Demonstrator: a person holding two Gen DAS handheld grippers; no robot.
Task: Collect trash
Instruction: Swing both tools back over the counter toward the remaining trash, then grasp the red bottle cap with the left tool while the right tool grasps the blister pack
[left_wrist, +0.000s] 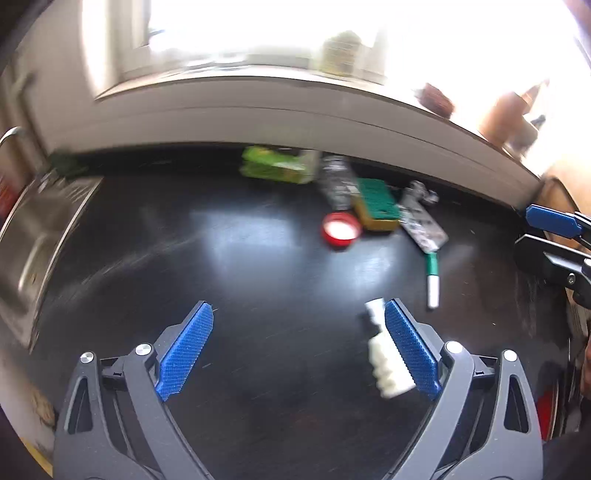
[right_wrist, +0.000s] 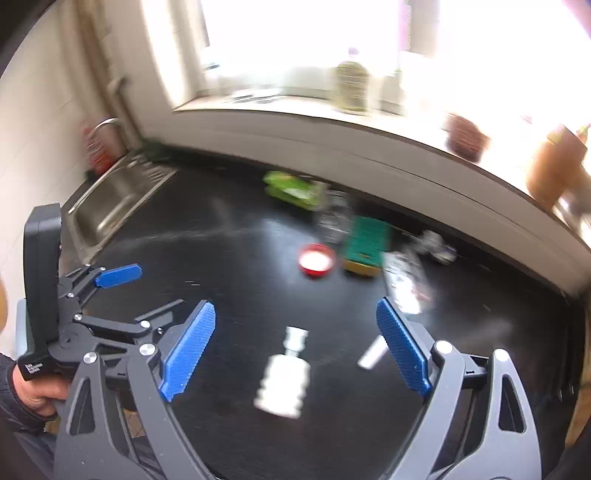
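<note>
A small white ribbed bottle (left_wrist: 386, 363) lies on the black counter (left_wrist: 258, 258), beside my left gripper's right finger; it also shows in the right wrist view (right_wrist: 282, 384), between my right gripper's fingers but ahead of them. My left gripper (left_wrist: 297, 325) is open and empty. My right gripper (right_wrist: 295, 325) is open and empty. Further back lie a red lid (left_wrist: 340, 230), a green-and-yellow sponge (left_wrist: 375, 205), a blister pack (left_wrist: 423, 225), a green marker (left_wrist: 431, 275), a crushed clear bottle (left_wrist: 336, 177) and a green package (left_wrist: 275, 166).
A steel sink (right_wrist: 114, 205) with a tap (right_wrist: 109, 125) is at the left. A window sill (right_wrist: 332, 110) with a bottle and pots runs along the back. The left gripper (right_wrist: 118, 275) shows at the left of the right wrist view.
</note>
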